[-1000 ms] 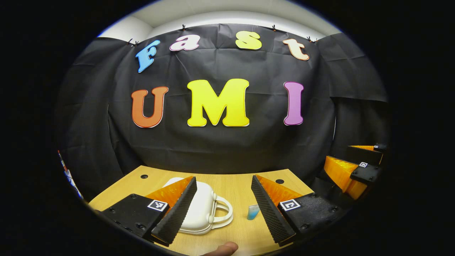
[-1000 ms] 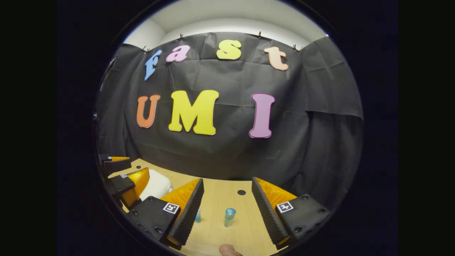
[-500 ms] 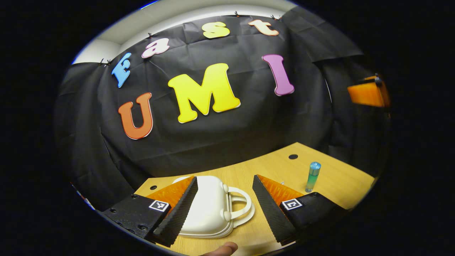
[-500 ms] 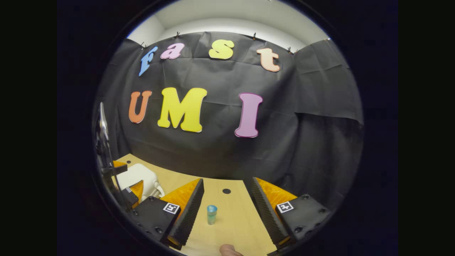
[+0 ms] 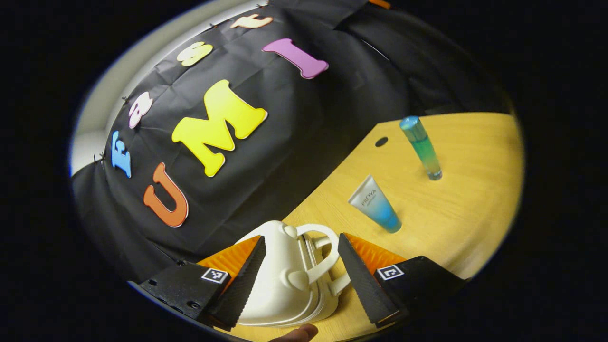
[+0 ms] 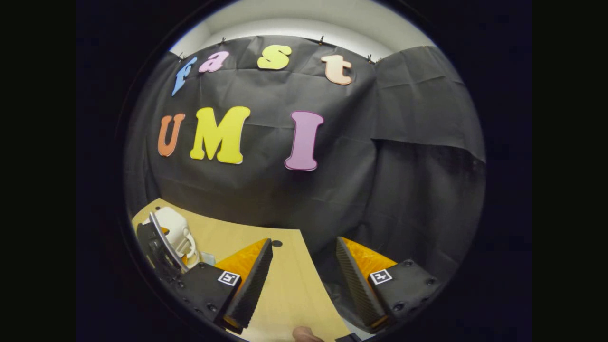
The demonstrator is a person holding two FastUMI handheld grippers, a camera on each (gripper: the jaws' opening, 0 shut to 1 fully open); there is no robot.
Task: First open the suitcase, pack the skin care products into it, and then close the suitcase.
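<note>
A small white suitcase [image 5: 280, 285] lies closed on the wooden table [image 5: 475, 199], its handle [image 5: 325, 254] pointing toward the products. My left gripper [image 5: 300, 240] is open and rolled to one side, with the case's handle end between its spread fingers. A white-to-blue tube [image 5: 375, 204] stands on its cap just beyond. A slim blue-green bottle [image 5: 422, 147] stands farther off. My right gripper [image 6: 304, 241] is open over the table's right edge with nothing between its fingers. In the right gripper view the suitcase [image 6: 173, 225] and the left gripper [image 6: 159, 247] sit at the far left.
The black cloth wall closes the back of the table. A round cable hole [image 5: 381, 141] lies near the wall. The table edge [image 6: 318, 285] runs under my right gripper, with dark cloth beyond it. A thumb tip [image 5: 299, 333] shows at the bottom.
My left gripper has rolled sideways and closed in on the suitcase, so the handle now sits between its fingers. My right gripper has swung right, and the bottle has left its view.
</note>
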